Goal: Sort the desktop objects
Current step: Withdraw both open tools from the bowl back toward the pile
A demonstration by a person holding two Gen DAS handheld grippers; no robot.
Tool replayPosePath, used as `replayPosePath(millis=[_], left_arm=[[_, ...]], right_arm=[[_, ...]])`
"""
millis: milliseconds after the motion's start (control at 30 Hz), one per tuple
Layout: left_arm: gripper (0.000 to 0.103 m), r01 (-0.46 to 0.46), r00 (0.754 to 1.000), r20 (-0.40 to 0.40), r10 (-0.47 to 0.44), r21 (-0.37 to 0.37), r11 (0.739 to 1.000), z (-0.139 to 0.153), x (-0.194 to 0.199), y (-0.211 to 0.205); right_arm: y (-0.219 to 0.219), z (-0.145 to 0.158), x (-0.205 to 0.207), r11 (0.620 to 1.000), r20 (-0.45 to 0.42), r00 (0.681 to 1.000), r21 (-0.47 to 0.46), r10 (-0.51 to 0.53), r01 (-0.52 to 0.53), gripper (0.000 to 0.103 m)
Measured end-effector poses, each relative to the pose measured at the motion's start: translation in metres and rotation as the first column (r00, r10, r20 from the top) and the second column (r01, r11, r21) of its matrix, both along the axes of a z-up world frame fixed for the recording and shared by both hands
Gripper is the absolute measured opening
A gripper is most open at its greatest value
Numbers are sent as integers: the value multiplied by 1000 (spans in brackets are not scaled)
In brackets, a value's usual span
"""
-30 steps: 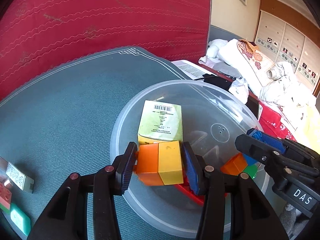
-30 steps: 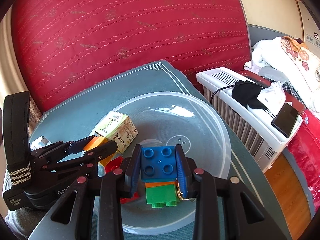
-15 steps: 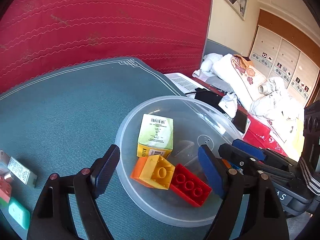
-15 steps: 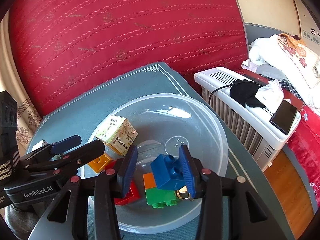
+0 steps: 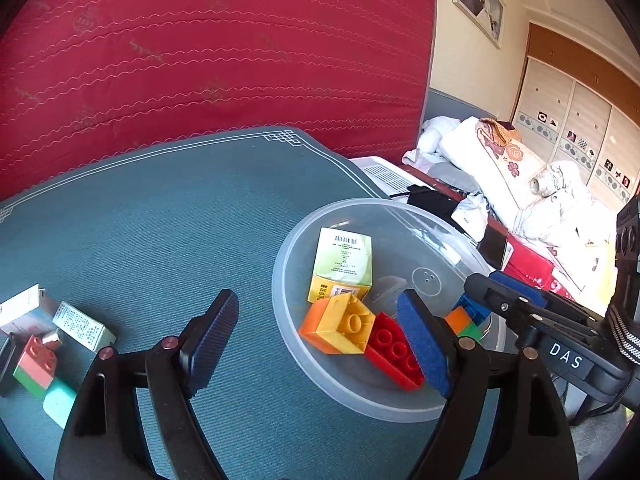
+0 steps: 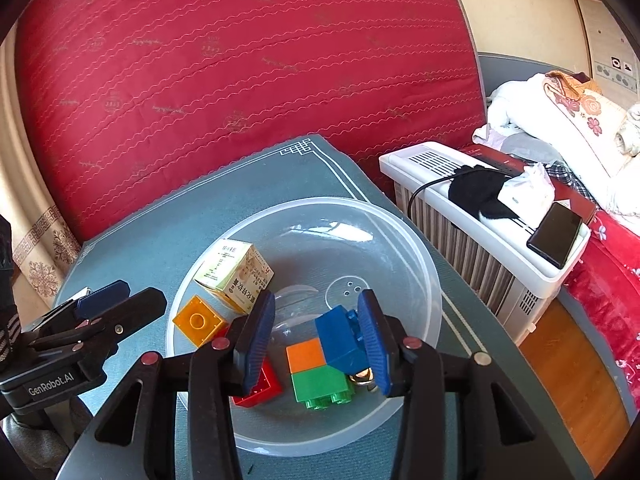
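Note:
A clear plastic bowl (image 5: 289,280) sits on the teal mat (image 5: 160,220). In it lie a yellow-orange block (image 5: 340,324), a red brick (image 5: 394,350) and a green carton (image 5: 344,264). My left gripper (image 5: 318,312) hovers open over the bowl's near rim with nothing between its pads. My right gripper (image 6: 316,312) is open low inside the bowl (image 6: 416,248). A tilted blue block (image 6: 340,336) lies between its fingers, leaning on the right pad and resting on an orange-green block (image 6: 316,372). The left pad stands apart from it.
Small boxes (image 5: 80,326), a red-green block (image 5: 36,364) and a teal piece (image 5: 58,400) lie on the mat at the left. A white heater (image 6: 480,216) with a phone (image 6: 554,234) stands right of the table. A red quilted mattress (image 6: 240,80) rises behind.
The left gripper let go of the yellow-orange block, which dropped into the bowl, then opened wide and drew back and up. The right gripper released the blue block, which tipped sideways.

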State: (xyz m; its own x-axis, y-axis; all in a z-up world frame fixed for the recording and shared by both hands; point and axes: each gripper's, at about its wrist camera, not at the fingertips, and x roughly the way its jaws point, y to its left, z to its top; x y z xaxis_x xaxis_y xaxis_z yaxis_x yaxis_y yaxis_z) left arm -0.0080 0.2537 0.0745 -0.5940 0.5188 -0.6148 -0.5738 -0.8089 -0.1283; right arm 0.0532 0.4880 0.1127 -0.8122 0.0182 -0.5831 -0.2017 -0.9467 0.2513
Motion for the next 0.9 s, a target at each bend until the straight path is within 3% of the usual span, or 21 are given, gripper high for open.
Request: replayPosePath(millis=[533,667,900], left_arm=[[84,-121,993,-16,121,-30,992,0,12,-59],[85,-177,983,-52,173,-81,981,-1,15,-73],[85,-227,973,-58,221,-104,968,-7,16,-101]], right_arm=[[-43,3,9,998,3,998,-6,66,-66,48],[-61,1,9,996,9,995,-2,95,-95,61],[-91,0,10,989,22,990,31,143,-143,62]])
